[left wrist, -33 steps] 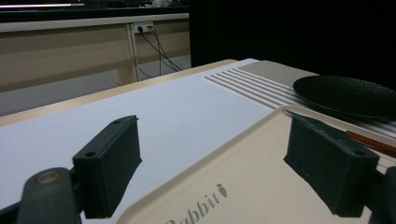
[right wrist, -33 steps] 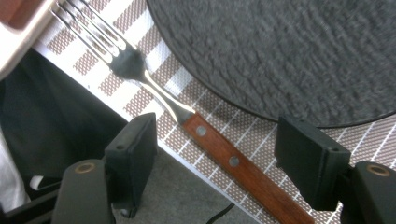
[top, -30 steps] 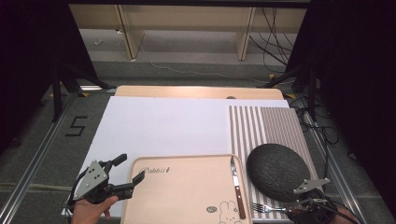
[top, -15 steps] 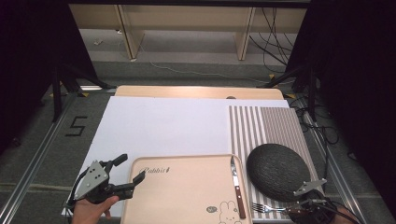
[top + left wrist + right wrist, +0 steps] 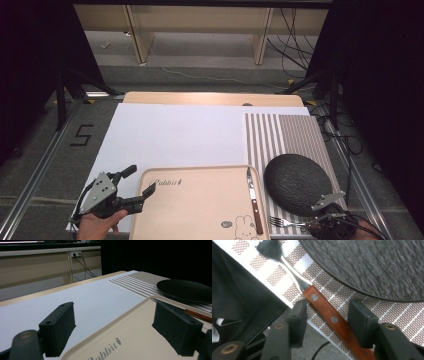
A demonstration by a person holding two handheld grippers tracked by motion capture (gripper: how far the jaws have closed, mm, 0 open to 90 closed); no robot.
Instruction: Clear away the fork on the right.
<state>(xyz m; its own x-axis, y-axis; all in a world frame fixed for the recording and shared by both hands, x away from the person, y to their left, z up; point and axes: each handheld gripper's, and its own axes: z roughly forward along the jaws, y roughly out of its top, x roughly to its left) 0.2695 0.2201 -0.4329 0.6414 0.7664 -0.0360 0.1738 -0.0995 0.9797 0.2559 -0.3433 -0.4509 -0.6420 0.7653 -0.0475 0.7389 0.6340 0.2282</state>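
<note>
The right tongs (image 5: pixel 325 316) are sitting at the near right corner of the table (image 5: pixel 210 98), their two black jaws spread apart on either side of the wooden handle of a fork (image 5: pixel 322 307) without touching it. The fork is lying flat on a striped placemat (image 5: pixel 287 137), just beside the near edge of a round dark plate (image 5: pixel 297 183), with its metal tines pointing left toward a beige tray (image 5: pixel 195 210). In the high view the right tongs (image 5: pixel 325 220) are hovering at the handle end of the fork (image 5: pixel 282 222). A wooden-handled knife (image 5: pixel 254 200) is resting along the right side of the tray, blade pointing far. The left tongs (image 5: pixel 140 184) are sitting at the near left, jaws spread wide and holding nothing, straddling the tray's far left corner. A white sheet (image 5: pixel 170 135) is covering the table to the left of the placemat.
</note>
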